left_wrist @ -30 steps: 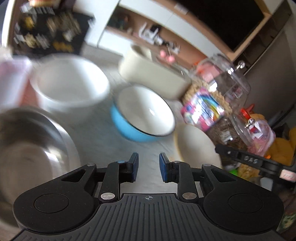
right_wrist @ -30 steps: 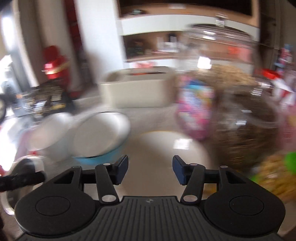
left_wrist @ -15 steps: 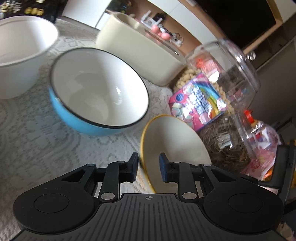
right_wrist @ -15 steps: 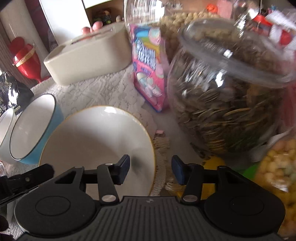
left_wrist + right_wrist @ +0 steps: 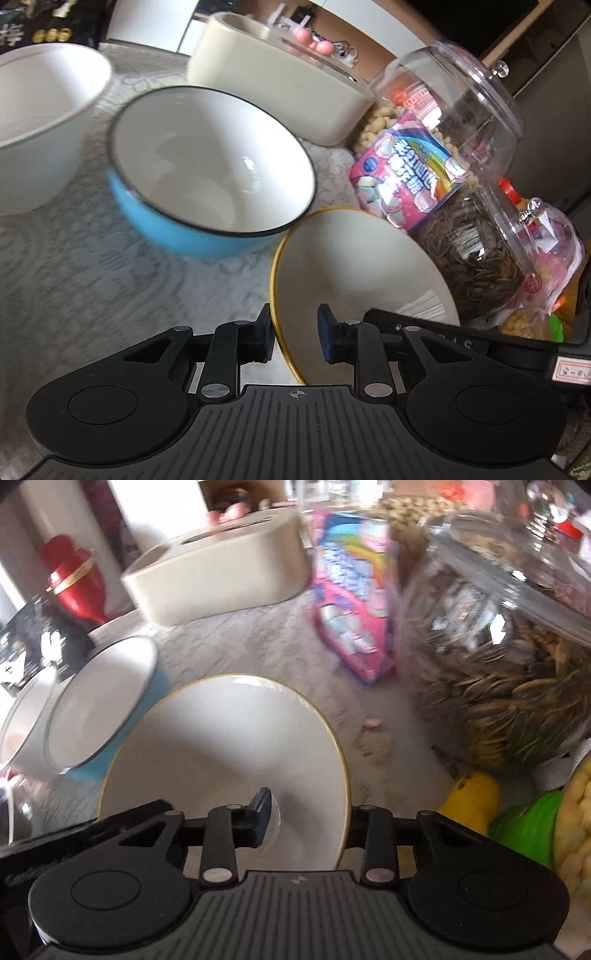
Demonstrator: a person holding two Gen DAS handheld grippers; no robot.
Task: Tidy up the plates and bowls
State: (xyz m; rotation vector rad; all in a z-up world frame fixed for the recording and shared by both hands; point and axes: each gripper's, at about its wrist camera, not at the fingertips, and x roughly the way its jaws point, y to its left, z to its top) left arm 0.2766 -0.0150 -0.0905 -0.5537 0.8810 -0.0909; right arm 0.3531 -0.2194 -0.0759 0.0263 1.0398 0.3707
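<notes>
The left wrist view takes in the whole row on the lace-covered worktop (image 5: 74,280): a plain white deep bowl (image 5: 40,118) far left, a blue enamel bowl with a white inside and black rim (image 5: 207,173) in the middle, and a shallow cream bowl with a yellow rim (image 5: 354,273) near right. The right wrist view shows these from the other side, squeezed to its left edge, and adds a red vase (image 5: 75,576) at the far left and a yellow and a green object at the near right edge, too blurred to name.

All three bowls look bare inside. Behind them lies a long cream oval box (image 5: 277,70). A large clear jar with a knobbed lid (image 5: 498,635) on the right holds striped sunflower seeds; a pink marshmallow packet (image 5: 406,173) leans against it.

The cream bowl sits just beside the blue bowl, their rims close or touching. Open cloth lies to the near left of the bowls.

The left gripper (image 5: 295,334) has its fingers apart, straddling the cream bowl's near left rim, one finger outside and one inside. The right gripper (image 5: 306,821) straddles the right rim: its left finger (image 5: 260,816) lies inside, the other is hidden behind the rim, so I cannot tell whether it is clamped.
</notes>
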